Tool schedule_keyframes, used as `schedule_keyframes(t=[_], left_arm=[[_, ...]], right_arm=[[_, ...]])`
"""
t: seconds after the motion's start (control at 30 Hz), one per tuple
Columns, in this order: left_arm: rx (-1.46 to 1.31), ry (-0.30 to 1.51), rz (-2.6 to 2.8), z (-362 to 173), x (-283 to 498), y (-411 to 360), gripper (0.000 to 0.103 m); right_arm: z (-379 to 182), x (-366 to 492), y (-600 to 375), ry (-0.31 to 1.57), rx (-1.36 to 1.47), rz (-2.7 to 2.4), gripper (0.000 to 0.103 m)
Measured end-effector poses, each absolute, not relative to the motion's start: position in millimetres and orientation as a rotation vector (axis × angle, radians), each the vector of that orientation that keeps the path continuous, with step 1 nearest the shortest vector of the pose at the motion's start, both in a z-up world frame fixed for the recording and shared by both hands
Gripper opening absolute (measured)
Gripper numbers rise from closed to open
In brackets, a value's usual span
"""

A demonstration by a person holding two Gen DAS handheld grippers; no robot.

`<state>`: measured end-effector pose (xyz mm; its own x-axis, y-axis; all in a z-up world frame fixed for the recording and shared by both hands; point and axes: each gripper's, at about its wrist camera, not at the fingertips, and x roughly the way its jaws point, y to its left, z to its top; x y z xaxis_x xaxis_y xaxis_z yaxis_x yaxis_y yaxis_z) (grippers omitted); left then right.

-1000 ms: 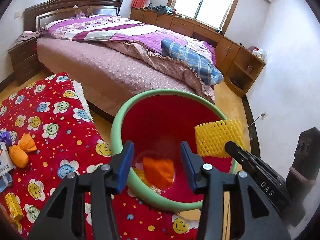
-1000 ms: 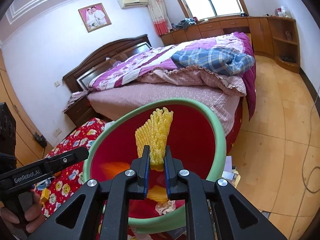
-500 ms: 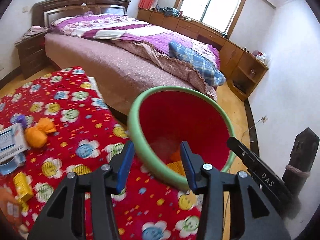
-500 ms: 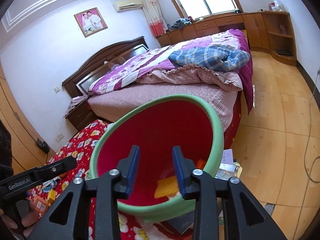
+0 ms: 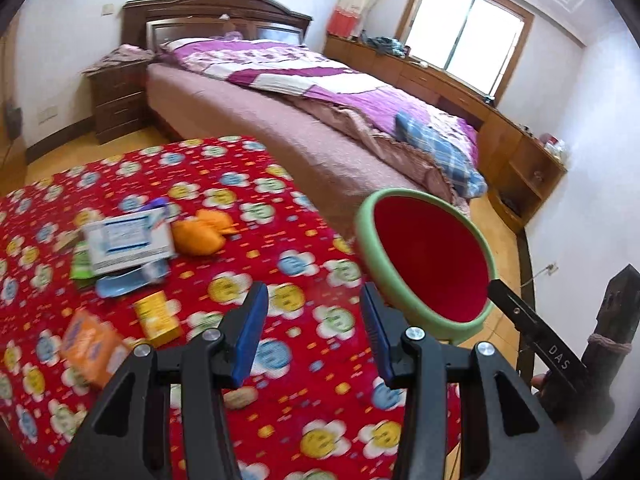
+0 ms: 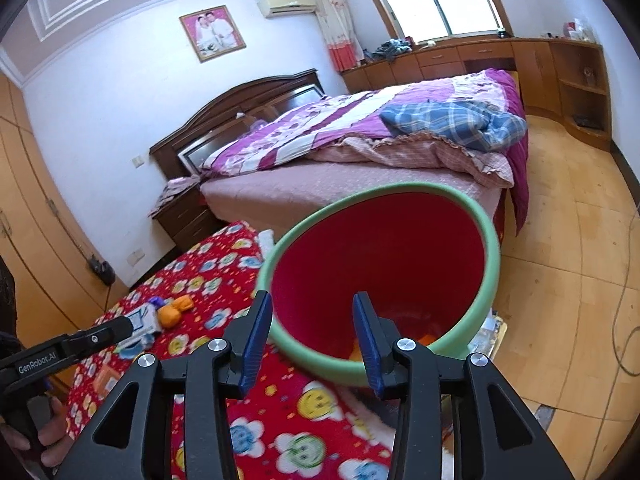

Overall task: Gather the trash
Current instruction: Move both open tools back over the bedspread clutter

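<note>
In the left wrist view, the left gripper [image 5: 316, 330] hangs with its blue-padded jaws spread apart and nothing between them, above a red tablecloth [image 5: 248, 208] printed with smiling flowers. The remaining trash lies ahead and to its left: a small yellow box [image 5: 157, 319] nearest the fingers, an orange packet [image 5: 93, 347] further left, a white-and-blue carton [image 5: 130, 243] resting on a pale blue wrapper [image 5: 130, 281], and a knotted orange bag [image 5: 204, 233] just beyond the carton. The red bin with a green rim [image 5: 426, 266] stands ahead to the right, off the table's edge, and the right gripper's fingertip reaches in at the far right. The boxes look light and stiff, best pinched across their narrow sides; the bag looks soft and likely to sag, so its knot seems the surest hold. In the right wrist view, the right gripper [image 6: 314, 334] is likewise spread wide and empty, poised over the near rim of the bin [image 6: 490, 240], inside which some orange and yellow scraps show low down. The left gripper [image 6: 72, 344] enters from the left, with the orange bag [image 6: 173, 312] and carton [image 6: 140, 320] lying beyond it on the cloth.
</note>
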<state>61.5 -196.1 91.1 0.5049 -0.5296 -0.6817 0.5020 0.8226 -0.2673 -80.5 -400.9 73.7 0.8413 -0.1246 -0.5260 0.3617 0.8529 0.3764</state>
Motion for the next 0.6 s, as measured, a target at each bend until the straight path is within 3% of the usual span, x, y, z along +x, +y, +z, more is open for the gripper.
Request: schedule_keyframes(t=[0.53,0.6], left_arm=[[-0.082,0.799,-0.489,94.1,48.8,-110.0,0.054],[-0.089,0.796,-0.470,93.6,48.7,-101.6,0.054]], right_arm=[[76.0,-84.3,-357.6,0.538,0.475,-0.210,0.044],[77.3,-83.1,-353.9,0.534,0.476,-0.205,0.051]])
